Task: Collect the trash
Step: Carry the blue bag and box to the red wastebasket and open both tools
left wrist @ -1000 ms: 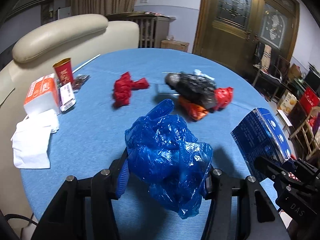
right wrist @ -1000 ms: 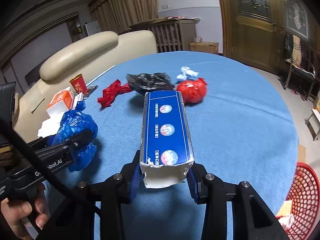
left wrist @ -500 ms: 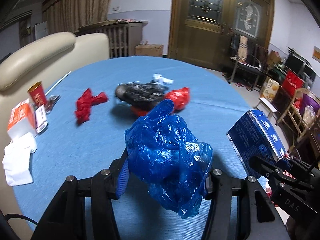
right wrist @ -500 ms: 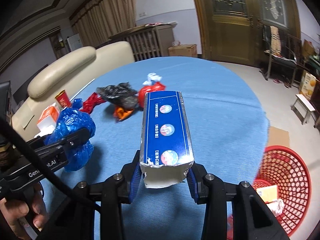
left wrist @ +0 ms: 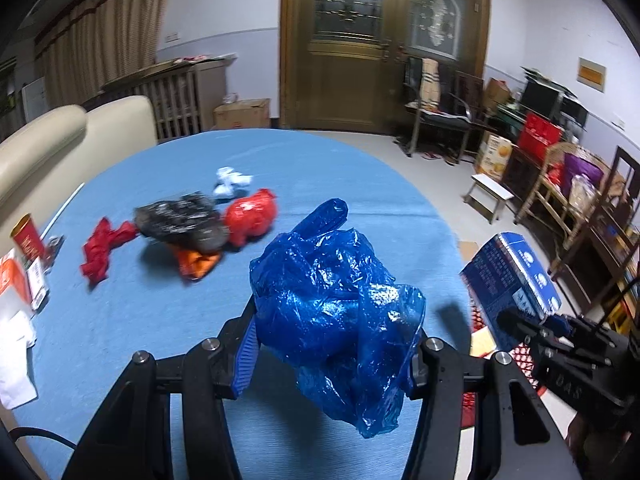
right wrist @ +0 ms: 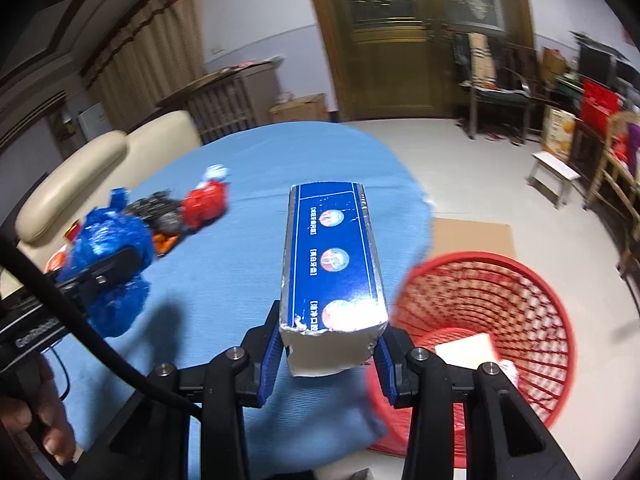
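Observation:
My left gripper (left wrist: 332, 354) is shut on a crumpled blue plastic bag (left wrist: 336, 304), held above the round blue table (left wrist: 160, 320). In the right wrist view that bag (right wrist: 110, 264) shows at the left. My right gripper (right wrist: 328, 354) is shut on a blue carton (right wrist: 332, 264), held over the table's right edge beside a red mesh basket (right wrist: 480, 304) on the floor. The carton (left wrist: 516, 280) also appears at the right of the left wrist view. More trash lies on the table: a black bag (left wrist: 180, 220), a red bag (left wrist: 252, 214), a red wrapper (left wrist: 102, 248), an orange scrap (left wrist: 196, 262) and a white wad (left wrist: 230, 180).
A red cup (left wrist: 26, 238), an orange-white box (left wrist: 12, 276) and white tissues (left wrist: 14, 356) sit at the table's left edge. A cream sofa (left wrist: 52, 148) stands behind. The basket holds some paper (right wrist: 466, 350). Cardboard (right wrist: 472, 236) lies on the floor; chairs and shelves fill the right side.
Both grippers have swung to the right with their loads still held. The table trash has slid leftward in view, and the red basket has come much closer under the carton.

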The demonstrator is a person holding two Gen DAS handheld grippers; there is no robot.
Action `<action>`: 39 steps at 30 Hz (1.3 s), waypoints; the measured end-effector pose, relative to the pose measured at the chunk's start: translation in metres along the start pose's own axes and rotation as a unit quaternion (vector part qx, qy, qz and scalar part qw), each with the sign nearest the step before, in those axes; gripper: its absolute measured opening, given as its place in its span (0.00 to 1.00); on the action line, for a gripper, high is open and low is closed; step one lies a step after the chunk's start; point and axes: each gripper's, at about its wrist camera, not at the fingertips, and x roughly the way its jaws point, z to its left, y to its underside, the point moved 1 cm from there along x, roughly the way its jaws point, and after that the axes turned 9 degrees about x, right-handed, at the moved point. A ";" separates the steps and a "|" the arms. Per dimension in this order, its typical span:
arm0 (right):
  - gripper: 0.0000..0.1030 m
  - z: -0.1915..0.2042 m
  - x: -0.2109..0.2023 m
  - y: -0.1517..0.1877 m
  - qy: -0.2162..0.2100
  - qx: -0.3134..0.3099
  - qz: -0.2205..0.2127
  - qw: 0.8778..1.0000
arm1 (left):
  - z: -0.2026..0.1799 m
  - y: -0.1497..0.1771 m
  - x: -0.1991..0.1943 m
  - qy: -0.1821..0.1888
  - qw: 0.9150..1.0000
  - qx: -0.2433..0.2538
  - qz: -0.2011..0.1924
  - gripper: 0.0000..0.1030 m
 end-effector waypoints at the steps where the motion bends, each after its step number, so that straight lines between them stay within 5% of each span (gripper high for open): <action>1: 0.42 -0.010 -0.002 -0.001 0.011 0.008 -0.003 1.000 | -0.005 -0.001 0.000 0.004 1.000 0.004 0.000 0.55; 9: 0.42 -0.086 -0.008 -0.009 0.084 0.065 -0.013 0.994 | -0.039 -0.011 0.005 0.029 0.999 0.034 -0.003 0.55; 18: 0.42 -0.126 -0.011 -0.005 0.110 0.095 -0.010 0.989 | -0.075 -0.019 0.013 0.056 0.996 0.066 -0.003 0.55; 20: 0.45 -0.131 -0.011 -0.003 0.115 0.101 -0.009 0.988 | -0.083 -0.021 0.015 0.063 0.995 0.073 -0.002 0.55; 24: 0.73 -0.141 -0.010 -0.001 0.125 0.109 -0.007 0.986 | -0.099 -0.024 0.019 0.076 0.994 0.085 -0.001 0.55; 39: 0.73 -0.182 -0.044 -0.011 0.143 0.169 -0.049 0.974 | -0.166 -0.029 0.042 0.142 0.979 0.143 0.021 0.55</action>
